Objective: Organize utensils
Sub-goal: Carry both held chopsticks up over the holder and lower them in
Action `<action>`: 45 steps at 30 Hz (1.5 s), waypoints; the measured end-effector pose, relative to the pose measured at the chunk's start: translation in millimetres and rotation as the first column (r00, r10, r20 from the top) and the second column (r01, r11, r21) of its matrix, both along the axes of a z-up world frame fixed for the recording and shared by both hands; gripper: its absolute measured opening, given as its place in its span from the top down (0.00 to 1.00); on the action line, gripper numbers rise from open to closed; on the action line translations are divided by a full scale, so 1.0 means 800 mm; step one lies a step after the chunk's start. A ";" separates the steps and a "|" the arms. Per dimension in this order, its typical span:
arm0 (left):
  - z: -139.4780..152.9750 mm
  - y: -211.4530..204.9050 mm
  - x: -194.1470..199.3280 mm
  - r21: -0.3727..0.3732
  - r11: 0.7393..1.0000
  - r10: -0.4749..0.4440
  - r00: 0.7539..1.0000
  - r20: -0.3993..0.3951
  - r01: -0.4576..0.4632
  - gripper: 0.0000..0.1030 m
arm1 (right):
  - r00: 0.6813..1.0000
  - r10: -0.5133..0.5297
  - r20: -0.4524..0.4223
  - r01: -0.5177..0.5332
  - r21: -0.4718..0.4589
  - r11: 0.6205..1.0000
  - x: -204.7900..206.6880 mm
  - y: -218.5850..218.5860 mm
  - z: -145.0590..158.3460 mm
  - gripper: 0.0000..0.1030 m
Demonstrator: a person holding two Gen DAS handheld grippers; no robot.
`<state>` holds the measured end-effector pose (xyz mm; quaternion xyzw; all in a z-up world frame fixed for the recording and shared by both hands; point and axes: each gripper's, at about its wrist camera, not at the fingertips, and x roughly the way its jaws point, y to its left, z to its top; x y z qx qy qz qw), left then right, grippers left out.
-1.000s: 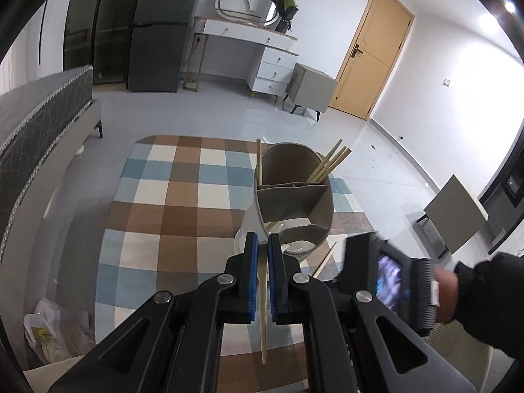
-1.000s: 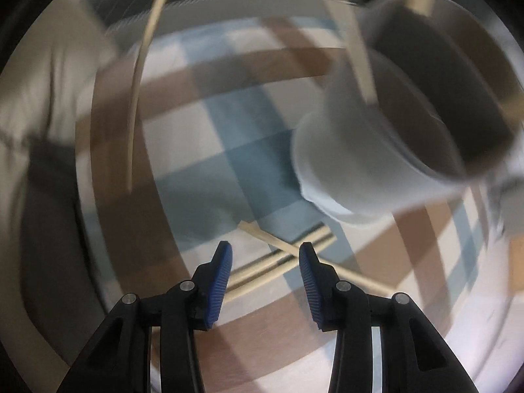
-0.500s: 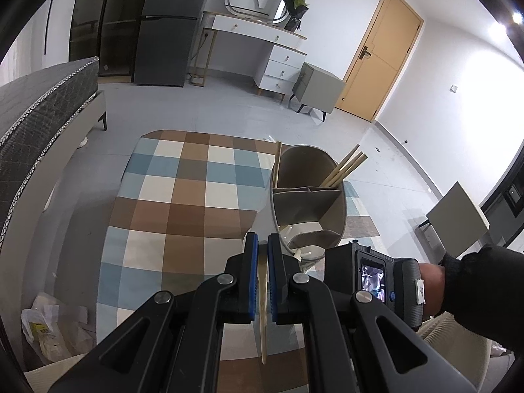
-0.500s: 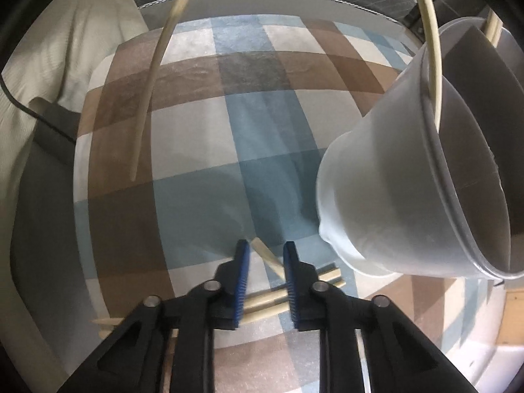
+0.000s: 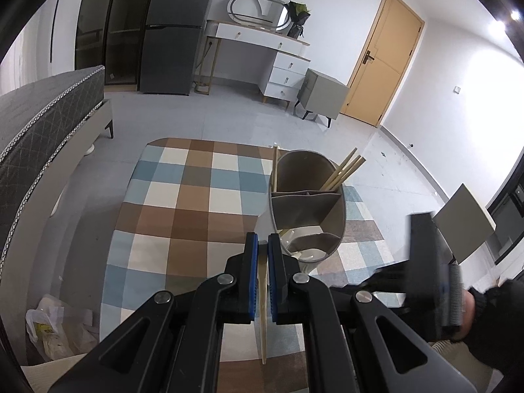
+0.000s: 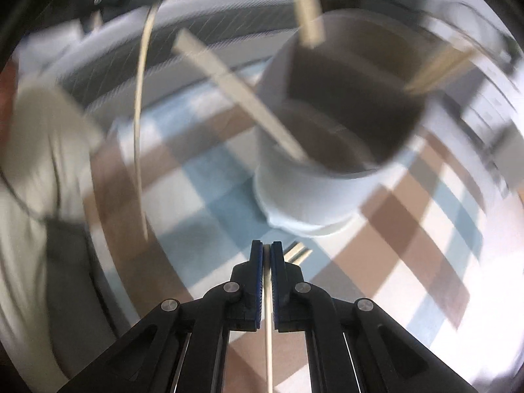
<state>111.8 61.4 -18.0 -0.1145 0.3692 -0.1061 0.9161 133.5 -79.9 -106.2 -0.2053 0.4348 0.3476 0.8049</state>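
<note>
Checked tablecloth [image 5: 183,216] bears holder [image 5: 308,203] of chopsticks [image 5: 344,170]; left gripper [image 5: 263,249] and right gripper [image 6: 267,255] each clamp one

Left gripper [image 5: 263,245] clamps chopstick [image 5: 263,311] — holder [image 5: 308,206] ahead

You're in a home bedroom. A bed [image 5: 39,124] stands at left. Far off sit a dressing table [image 5: 262,52], a mirror [image 5: 255,8] and a wooden door [image 5: 383,59].

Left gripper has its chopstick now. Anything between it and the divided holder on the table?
Nothing visible blocks it. The left gripper is shut on a chopstick, and the utensil holder stands just ahead and to the right, its near compartments open on top. The chopsticks already stored lean in the far compartment.
</note>
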 end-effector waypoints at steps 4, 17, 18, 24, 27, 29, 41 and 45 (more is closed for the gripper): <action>0.006 -0.010 -0.007 0.012 1.000 -0.010 1.000 0.004 0.010 0.99 | 0.990 -0.139 0.023 0.134 0.159 0.978 -0.013 -0.027 0.041 0.97; 0.044 -0.034 -0.026 0.019 0.998 -0.057 0.998 -0.016 0.057 0.99 | 0.905 -0.420 0.073 0.323 0.527 0.786 -0.051 -0.068 0.131 0.97; 0.049 -0.036 -0.026 0.023 0.998 -0.060 0.998 -0.010 0.060 0.99 | 0.902 -0.424 0.085 0.314 0.545 0.777 -0.054 -0.067 0.141 0.96; 0.087 -0.040 -0.025 0.030 0.997 -0.071 0.996 0.044 0.070 0.98 | 0.879 -0.445 0.171 0.265 0.601 0.754 -0.056 -0.057 0.193 0.96; 0.104 -0.037 -0.015 0.023 0.997 -0.075 0.996 0.056 0.073 0.99 | 0.866 -0.446 0.226 0.229 0.615 0.755 -0.049 -0.049 0.218 0.96; 0.115 -0.036 -0.007 0.021 0.997 -0.076 0.995 0.071 0.075 0.98 | 0.857 -0.452 0.248 0.207 0.637 0.743 -0.040 -0.045 0.233 0.96; 0.188 -0.025 0.060 -0.010 0.998 -0.063 0.973 0.220 0.067 0.98 | 0.799 -0.553 0.235 0.200 0.765 0.613 0.054 -0.041 0.282 0.96; 0.189 -0.025 0.084 -0.002 0.997 -0.076 0.968 0.241 0.079 0.99 | 0.782 -0.573 0.247 0.202 0.769 0.607 0.082 -0.037 0.278 0.96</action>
